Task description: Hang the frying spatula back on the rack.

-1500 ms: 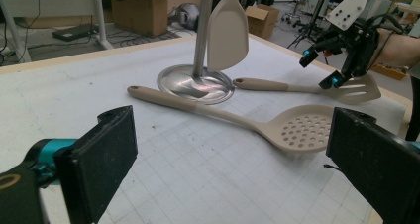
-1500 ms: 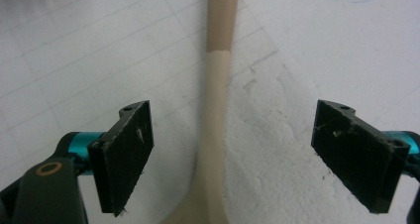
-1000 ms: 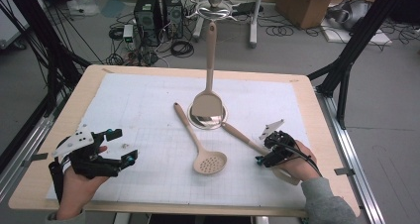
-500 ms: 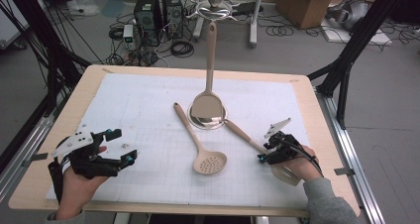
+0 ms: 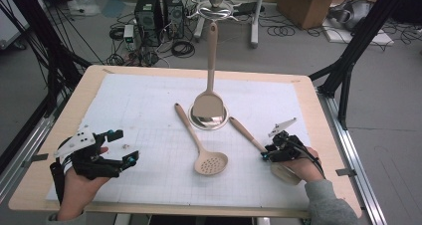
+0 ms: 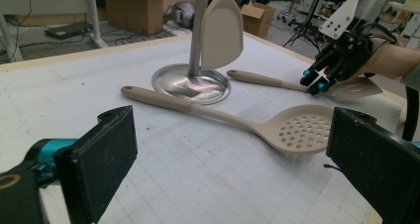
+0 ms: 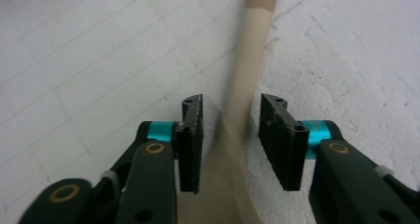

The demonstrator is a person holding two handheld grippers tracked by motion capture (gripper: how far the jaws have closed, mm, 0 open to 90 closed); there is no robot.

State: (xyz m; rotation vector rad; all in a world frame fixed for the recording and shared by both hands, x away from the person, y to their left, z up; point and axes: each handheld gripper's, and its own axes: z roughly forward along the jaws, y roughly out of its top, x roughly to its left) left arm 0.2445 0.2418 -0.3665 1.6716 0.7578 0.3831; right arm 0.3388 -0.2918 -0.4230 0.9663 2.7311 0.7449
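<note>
A beige silicone slotted turner [image 5: 259, 146] lies flat on the white gridded mat [image 5: 149, 110] that covers the wooden tabletop [image 5: 318, 115], its handle running up towards a polished metal stand [image 5: 210, 119] at the middle of the mat and its blade near the person's right edge; that puts the handle where the right gripper [image 5: 263, 157] can come down over it near the blade. From the right gripper view its fingers [image 7: 190, 135] straddle the turner's neck [image 7: 245, 95] and have just been closing in on it, yet a sliver of mat shows on each side, so they stand part open with the handle between them and not yet pinched. A matching solid beige turner [image 5: 210, 80] already hangs upright from the stand's top, which suggests the loose utensils are meant to go there too. A beige perforated skimmer spoon [image 5: 201, 145] lies diagonally beside the stand's base, untouched. The left gripper [image 5: 130, 146] rests near the mat's left edge, well apart from everything, its fingers [image 6: 101, 154] spread wide and empty, pointing across at the skimmer.
</note>
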